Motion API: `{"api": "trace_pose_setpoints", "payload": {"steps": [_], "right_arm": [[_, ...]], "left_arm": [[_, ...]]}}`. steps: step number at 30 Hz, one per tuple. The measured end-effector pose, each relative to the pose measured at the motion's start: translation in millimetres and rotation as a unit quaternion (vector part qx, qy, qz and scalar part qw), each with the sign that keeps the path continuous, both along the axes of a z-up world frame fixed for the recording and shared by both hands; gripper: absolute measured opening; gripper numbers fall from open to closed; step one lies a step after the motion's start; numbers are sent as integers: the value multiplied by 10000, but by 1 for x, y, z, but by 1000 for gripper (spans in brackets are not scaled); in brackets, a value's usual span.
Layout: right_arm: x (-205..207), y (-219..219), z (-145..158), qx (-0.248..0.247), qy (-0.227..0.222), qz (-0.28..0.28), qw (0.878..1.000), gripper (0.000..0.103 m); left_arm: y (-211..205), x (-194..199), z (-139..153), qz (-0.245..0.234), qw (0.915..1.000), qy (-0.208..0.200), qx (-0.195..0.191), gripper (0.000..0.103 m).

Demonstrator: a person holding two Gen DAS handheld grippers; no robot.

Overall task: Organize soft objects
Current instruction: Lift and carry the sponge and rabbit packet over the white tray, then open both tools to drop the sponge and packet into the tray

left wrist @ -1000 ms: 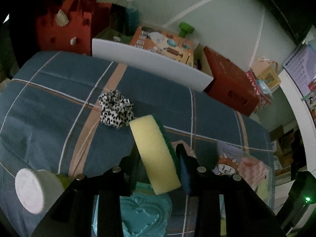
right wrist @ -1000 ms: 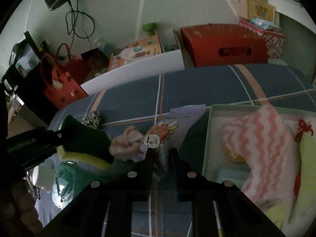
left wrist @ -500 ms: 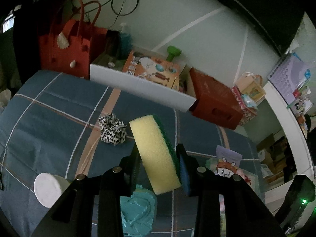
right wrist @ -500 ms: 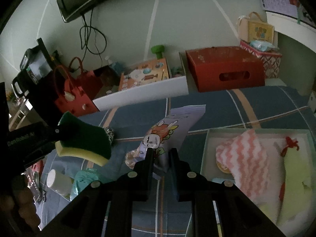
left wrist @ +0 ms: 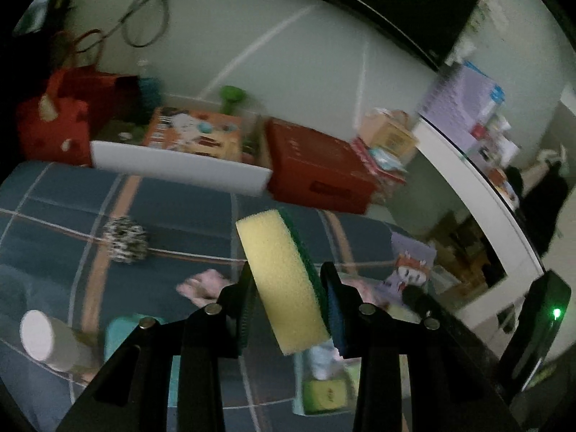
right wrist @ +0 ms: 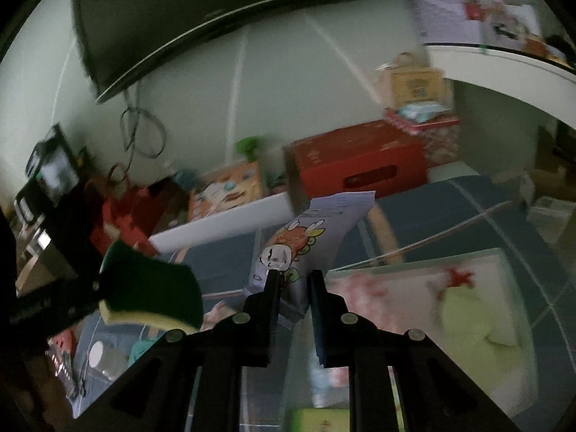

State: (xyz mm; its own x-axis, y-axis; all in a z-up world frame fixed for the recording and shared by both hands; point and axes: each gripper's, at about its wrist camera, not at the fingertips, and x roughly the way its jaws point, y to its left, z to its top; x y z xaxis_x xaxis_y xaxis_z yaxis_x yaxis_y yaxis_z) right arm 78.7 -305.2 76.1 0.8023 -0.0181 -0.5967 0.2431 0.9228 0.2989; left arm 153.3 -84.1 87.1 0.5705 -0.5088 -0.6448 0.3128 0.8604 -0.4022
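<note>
Left gripper (left wrist: 288, 280): my fingers are partly closed, pressing both faces of the sponge.
Sponge (left wrist: 284, 284): yellow with a green scouring side, tilted, held above the blue plaid cloth (left wrist: 54, 216); from the right wrist view it hangs at far left.
Scrunchie (left wrist: 124, 239): spotted black and white, lying on the cloth, well apart from my fingers.
White cylinder (left wrist: 39, 334): lower left, on the cloth.
Right gripper (right wrist: 291, 277): my fingers are nearly together, clamped on the packet.
Packet (right wrist: 306, 237): lilac, cartoon-printed, raised clear of the cloth.
Box (right wrist: 522, 262): pale, open, lower right, holding a pink-and-white cloth (right wrist: 360, 288) and a light green item (right wrist: 468, 316).
</note>
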Motion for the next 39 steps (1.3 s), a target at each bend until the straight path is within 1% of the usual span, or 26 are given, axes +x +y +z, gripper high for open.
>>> {"api": "trace_pose_setpoints", "payload": {"steps": [6, 9, 13, 15, 17, 20, 23, 25, 27, 29, 31, 34, 37, 39], "right_arm": [[-23, -48, 0, 133, -1, -637, 9979, 17], [-31, -66, -4, 161, 62, -857, 9962, 17], [-40, -83, -9, 186, 125, -1028, 9945, 18], [-39, -87, -13, 205, 175, -1061, 9940, 18], [-37, -91, -18, 274, 228, -1026, 9941, 18], [-30, -92, -33, 329, 449, -969, 9937, 18], [-21, -97, -50, 482, 644, -889, 9928, 18], [-17, -99, -62, 590, 777, -861, 9915, 18], [-15, -100, -70, 646, 852, -833, 9908, 18], [-12, -100, -75, 674, 937, -798, 9901, 18], [-10, -100, -79, 676, 1020, -772, 9895, 18], [-10, -99, -81, 638, 1108, -766, 9888, 19], [-9, -97, -82, 591, 1225, -734, 9880, 20], [-7, -96, -85, 530, 1340, -726, 9869, 20]], "left_arm": [[-40, -11, -5, -557, 9984, 78, -62, 37], [-62, -17, -10, -877, 9960, 129, -66, 37], [-91, -27, -20, -1359, 9904, 245, -102, 37], [-106, -30, -30, -1572, 9868, 376, -87, 37], [-118, -29, -44, -1704, 9836, 576, -102, 37], [-128, -26, -61, -1848, 9793, 792, -243, 37], [-129, -21, -77, -1850, 9779, 929, -300, 37], [-127, -17, -89, -1835, 9765, 1058, -406, 37], [-126, -13, -98, -1795, 9755, 1147, -546, 37], [-125, -11, -105, -1731, 9760, 1174, -599, 37], [-124, -8, -110, -1651, 9770, 1240, -535, 38], [-119, -3, -117, -1462, 9786, 1411, -323, 38], [-113, 0, -122, -1342, 9784, 1559, -198, 43], [-111, 0, -124, -1249, 9794, 1585, 16, 46]]}}
